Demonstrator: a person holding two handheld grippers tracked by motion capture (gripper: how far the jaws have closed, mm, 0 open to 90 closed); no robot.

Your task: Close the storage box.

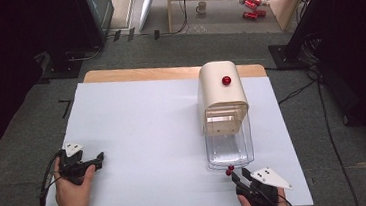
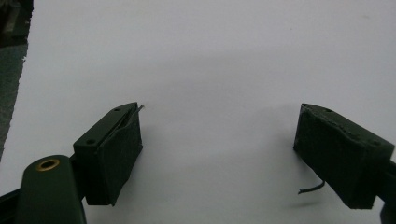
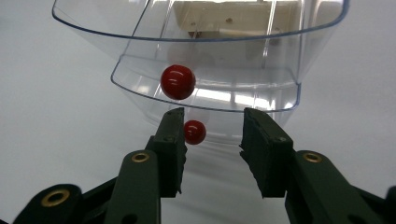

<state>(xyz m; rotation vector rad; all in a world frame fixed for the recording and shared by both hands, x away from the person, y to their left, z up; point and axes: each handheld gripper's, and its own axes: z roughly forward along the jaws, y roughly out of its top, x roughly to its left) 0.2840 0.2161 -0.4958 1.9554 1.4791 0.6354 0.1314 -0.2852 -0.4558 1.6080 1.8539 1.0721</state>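
A cream box (image 1: 219, 94) with a red knob (image 1: 226, 80) on top stands on the white table (image 1: 143, 126). Its clear plastic drawer (image 1: 229, 146) is pulled out toward me. A red ball knob (image 3: 178, 81) sits on the drawer's front wall (image 3: 261, 100), and a smaller red ball (image 3: 194, 132) shows just below it, perhaps a reflection. My right gripper (image 3: 212, 116) is just in front of that wall, open, with the knob above its left jaw and nothing pressed between the pads. In the high view the right gripper (image 1: 240, 174) is at the drawer's near end. My left gripper (image 1: 98, 159) rests open at the table's left.
The left gripper (image 2: 219, 112) looks over bare white tabletop. Dark floor surrounds the table, with a stand base (image 1: 67, 63) at the far left and cables (image 1: 300, 90) on the right. A mug (image 1: 201, 7) and red cans (image 1: 250, 7) lie on the floor far behind.
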